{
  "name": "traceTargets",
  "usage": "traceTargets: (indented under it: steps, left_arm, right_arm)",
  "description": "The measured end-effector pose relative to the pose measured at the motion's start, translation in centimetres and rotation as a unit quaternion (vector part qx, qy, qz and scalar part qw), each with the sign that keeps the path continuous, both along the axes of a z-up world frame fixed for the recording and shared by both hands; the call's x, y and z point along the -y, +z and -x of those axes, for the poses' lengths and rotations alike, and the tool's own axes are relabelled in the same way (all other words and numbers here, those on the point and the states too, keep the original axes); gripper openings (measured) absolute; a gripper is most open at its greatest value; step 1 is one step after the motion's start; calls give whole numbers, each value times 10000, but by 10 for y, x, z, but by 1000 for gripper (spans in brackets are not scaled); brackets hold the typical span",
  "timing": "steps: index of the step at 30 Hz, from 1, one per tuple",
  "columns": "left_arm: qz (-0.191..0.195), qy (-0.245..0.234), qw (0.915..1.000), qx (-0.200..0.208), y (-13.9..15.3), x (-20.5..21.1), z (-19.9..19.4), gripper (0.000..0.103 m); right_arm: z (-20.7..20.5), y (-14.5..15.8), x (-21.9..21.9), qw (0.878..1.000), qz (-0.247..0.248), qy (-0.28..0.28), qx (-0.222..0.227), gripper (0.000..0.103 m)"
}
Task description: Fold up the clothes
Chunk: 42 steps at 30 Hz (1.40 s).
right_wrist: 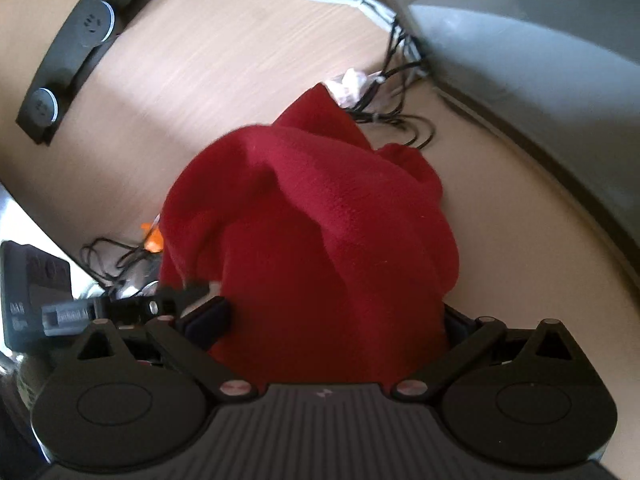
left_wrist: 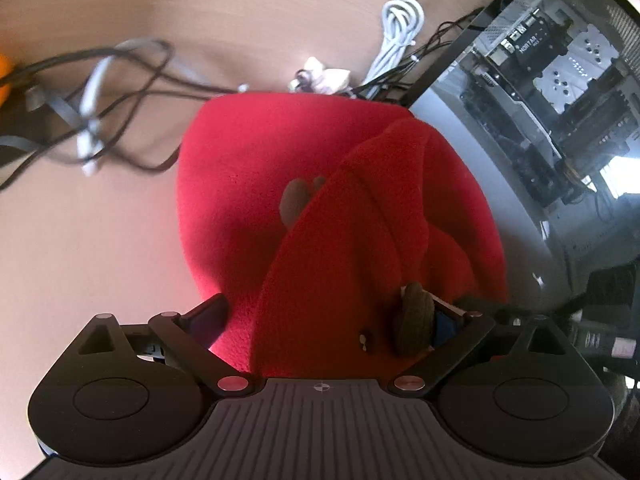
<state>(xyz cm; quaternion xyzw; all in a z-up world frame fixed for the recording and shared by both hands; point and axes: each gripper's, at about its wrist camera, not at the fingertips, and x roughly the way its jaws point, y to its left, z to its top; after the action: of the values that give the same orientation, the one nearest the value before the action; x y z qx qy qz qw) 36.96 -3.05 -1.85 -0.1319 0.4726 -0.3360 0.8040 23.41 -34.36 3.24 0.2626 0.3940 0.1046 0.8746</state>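
A red fleece garment (left_wrist: 340, 208) is seen bunched over the wooden worktop (left_wrist: 120, 240), its upper edge near tangled black cables (left_wrist: 120, 92) and a coiled white cable (left_wrist: 396, 36), with a glass-sided computer case (left_wrist: 560, 100) just beside it. Between the fingers of the left tool (left_wrist: 320, 320) a raised fold of the garment is gripped, brown buttons showing on the cloth. The right tool (right_wrist: 336, 320) is likewise clamped on a gathered, lifted mound of the garment, and a black socket strip (right_wrist: 76, 52) is seen well apart on the worktop.
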Motion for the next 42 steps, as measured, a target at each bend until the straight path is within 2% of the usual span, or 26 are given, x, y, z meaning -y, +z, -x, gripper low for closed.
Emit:
traceTargets:
  steps: [5,11,14,17,18,20,23,26,28,29,30,31,32,33,34,35,36,37,38,40,42]
  left_arm:
    - [-45,106,9999,46,2,4,0,100]
    - [-128,133,9998,-40,8,-14,26,99]
    - [-28,61,9997,-217,1,-23,44,99]
    - [259,169,9991,-302,-1,-28,45,99]
    - [249,230,9991,-266,1,-27,42,99]
    - [-58,349,9994,-56,10,-26,38,99]
    - [-58,497,9983,301,26,-42,40,99]
    - [-128,714,9952,652,33,-53,42,99]
    - [-265,770,9943,688,26,-50,39,99]
    - [-337,794,9938,697,21,-49,37,99]
    - [-330,807,9942,630,16,-45,35,99]
    - [-280,818,9946,580,13,-43,35,99]
    - [-224,830,9948,538,12,-40,35,98]
    - [-171,800,9949,585,16,-37,39,86]
    - [-118,763,9949,650,22,-34,43,80]
    - [-92,714,9945,757,30,-33,47,78]
    - [-36,629,9943,860,39,-34,52,72]
    - [42,538,9942,925,47,-36,56,68]
    - [60,504,9942,944,52,-39,60,64]
    - [72,458,9942,965,60,-45,67,66]
    - [-407,639,9924,965,55,-51,70,66]
  right_arm:
    - [-2,-8,7,9998,11,-186,30,103]
    - [15,0,-1,9998,139,41,147,103]
    - [25,7,-6,9995,164,171,215,103]
    - [34,13,-11,9990,190,301,282,103]
    - [38,16,-13,9987,198,345,305,103]
    - [44,20,-16,9982,215,431,350,102]
    - [54,27,-22,9973,241,561,417,101]
    - [55,36,2,9968,278,-102,747,101]
    - [43,32,14,9957,176,-497,764,101]
    - [34,26,19,9955,97,-622,708,94]
    - [25,18,20,9966,-53,-618,537,76]
    - [15,10,20,9973,-208,-606,360,65]
    - [6,1,21,9974,-362,-593,183,59]
    - [3,2,20,9971,-394,-622,202,58]
    - [0,7,15,9979,-296,-491,303,58]
    - [-3,13,10,9984,-191,-351,406,56]
    - [-6,18,5,9984,-86,-210,510,47]
    - [-9,24,0,9981,19,-70,614,44]
    - [-13,30,-5,9973,124,71,717,43]
    - [-19,41,-15,9946,333,351,923,43]
    - [-28,44,-30,9907,655,662,995,44]
